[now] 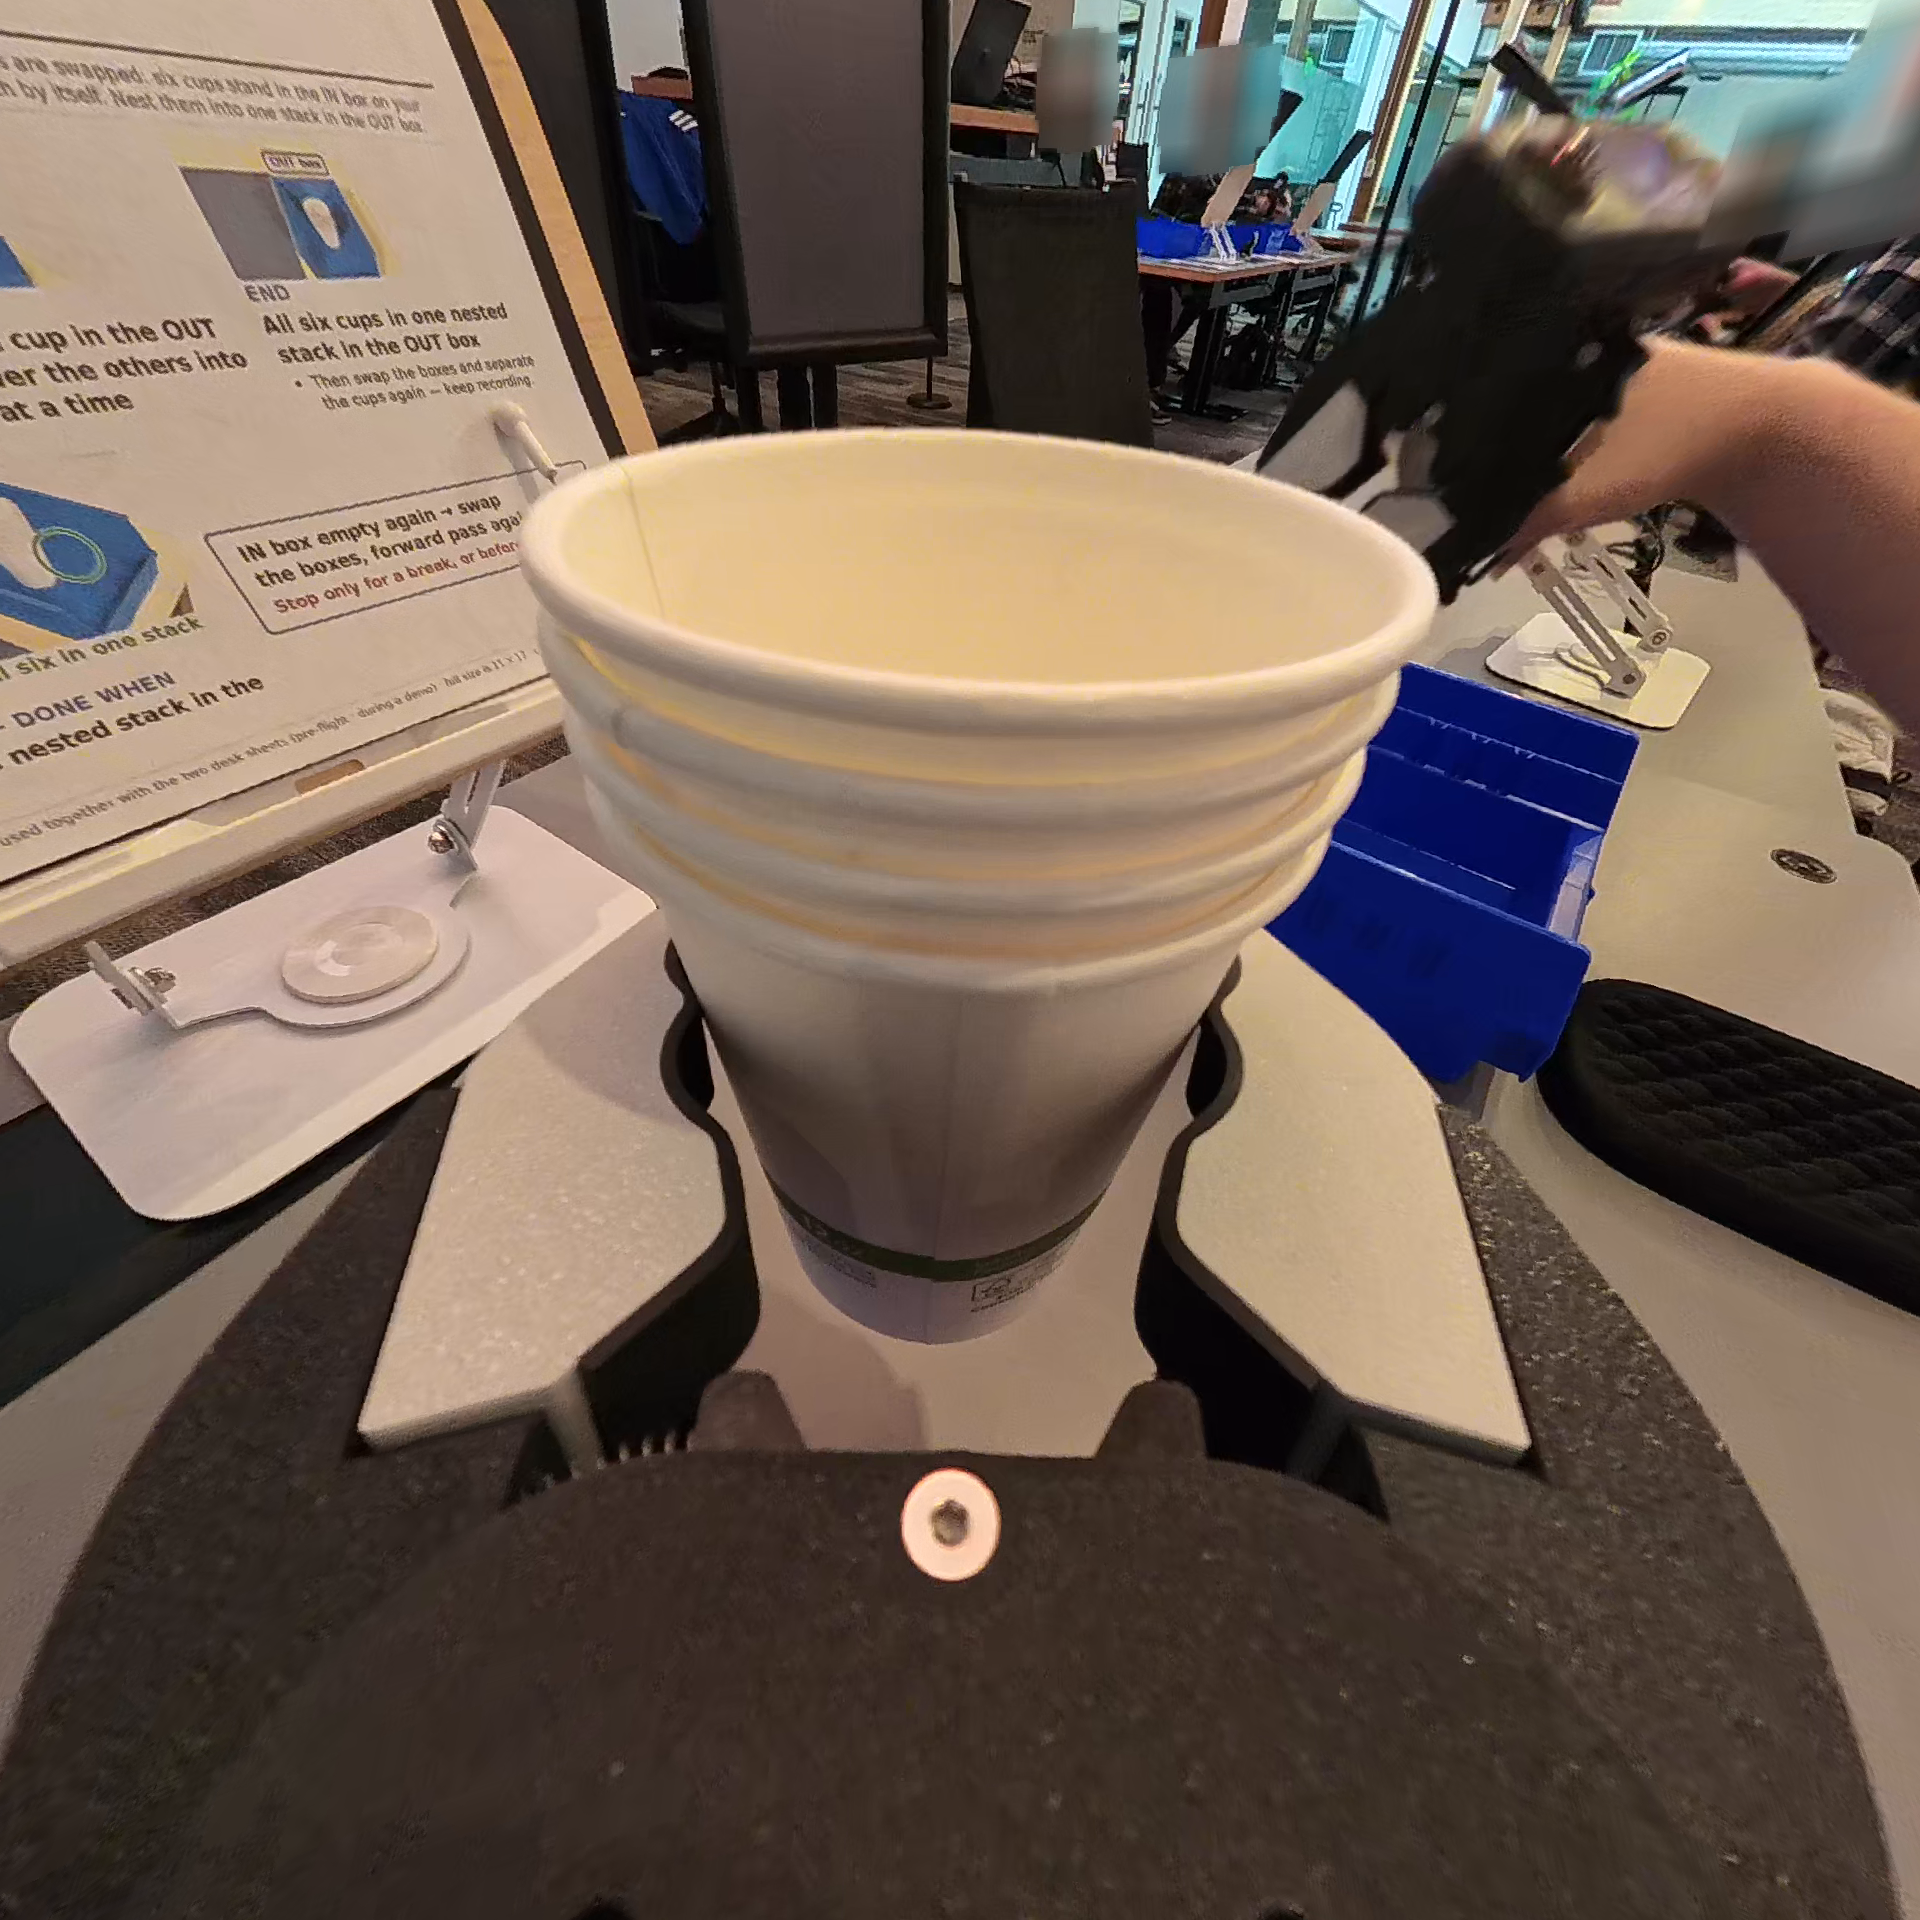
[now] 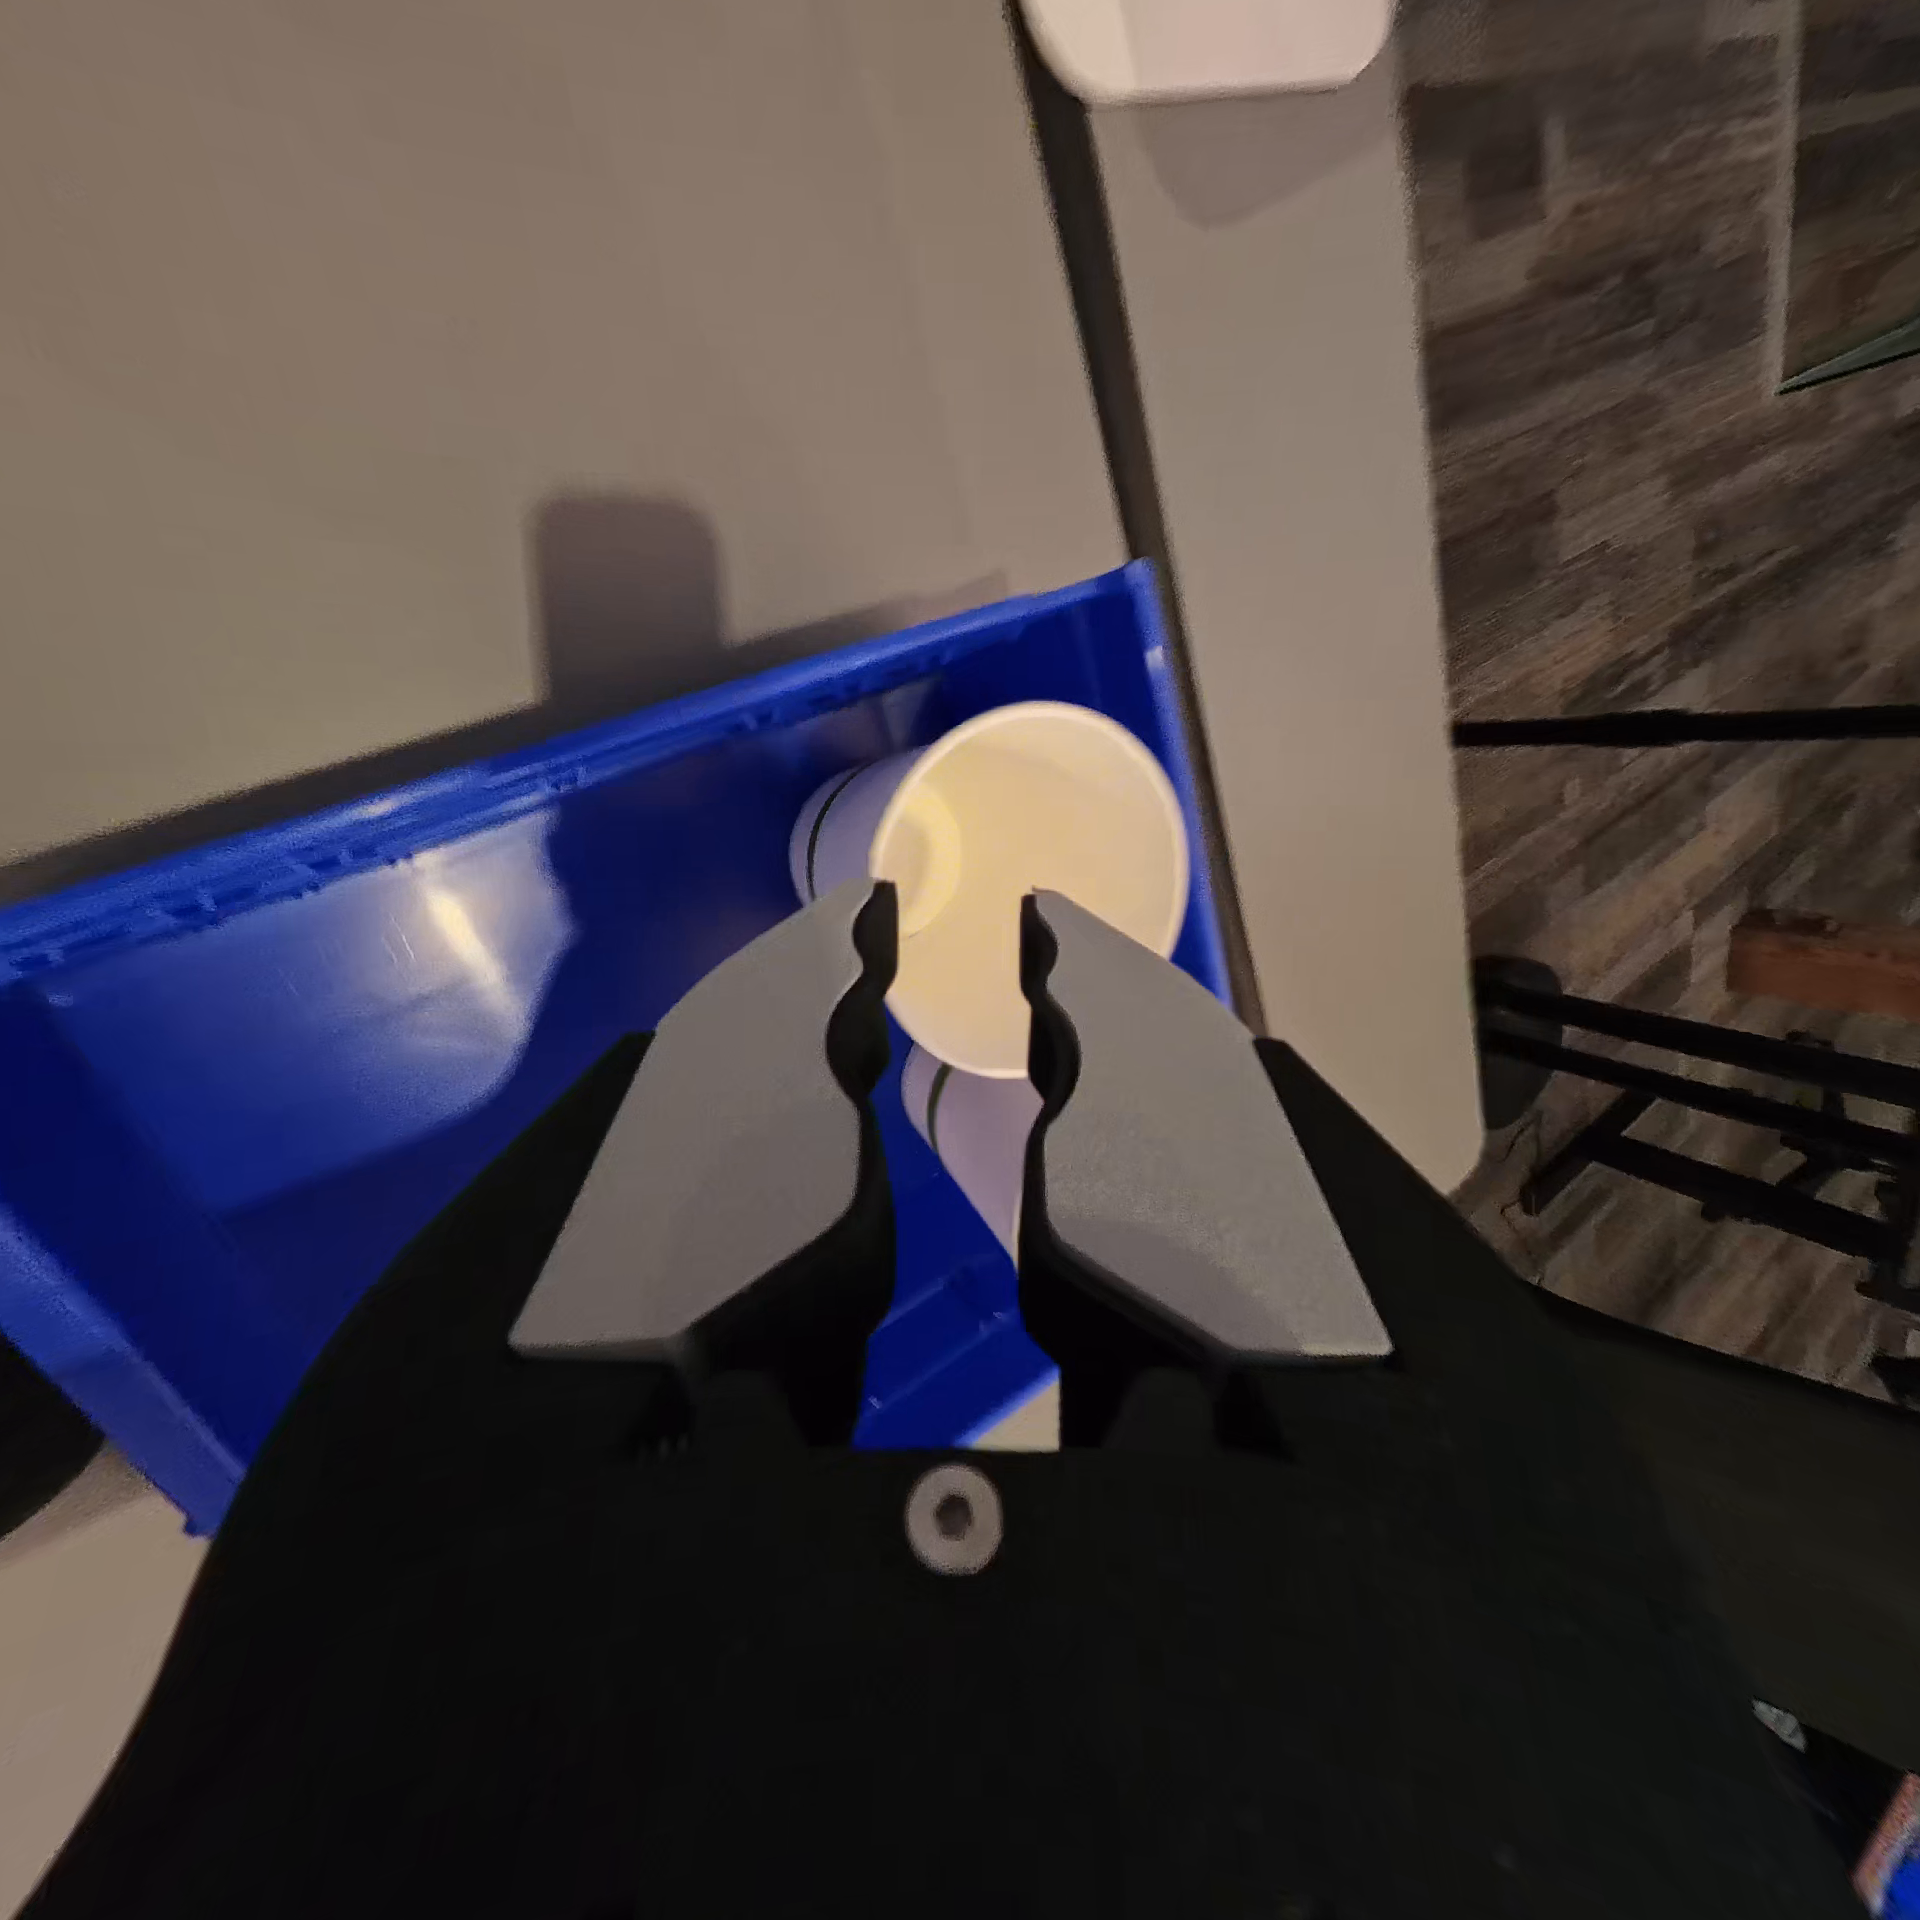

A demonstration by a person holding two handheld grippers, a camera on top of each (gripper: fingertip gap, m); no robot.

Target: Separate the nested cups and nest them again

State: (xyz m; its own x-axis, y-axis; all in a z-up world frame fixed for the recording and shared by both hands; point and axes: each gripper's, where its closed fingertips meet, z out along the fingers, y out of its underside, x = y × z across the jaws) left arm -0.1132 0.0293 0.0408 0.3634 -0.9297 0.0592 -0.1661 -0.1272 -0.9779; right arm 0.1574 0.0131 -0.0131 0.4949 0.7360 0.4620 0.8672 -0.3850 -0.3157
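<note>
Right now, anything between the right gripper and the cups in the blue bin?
Nothing visible. The right gripper hovers open over the standing cup in the blue bin; a second cup sits beside it, under the fingers.

Bare blue bin [image 2: 312, 1018] floor left of lone cup [image 2: 1029, 862].

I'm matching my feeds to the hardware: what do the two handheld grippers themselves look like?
Both look alike. The left gripper has a rough, grainy black body, two flat pale grey fingers with wavy black inner edges, and a round silver screw at the centre. The right gripper shows the same black body, grey fingers, scalloped black pads and a centre screw. No cables or sleeves are visible.
</note>
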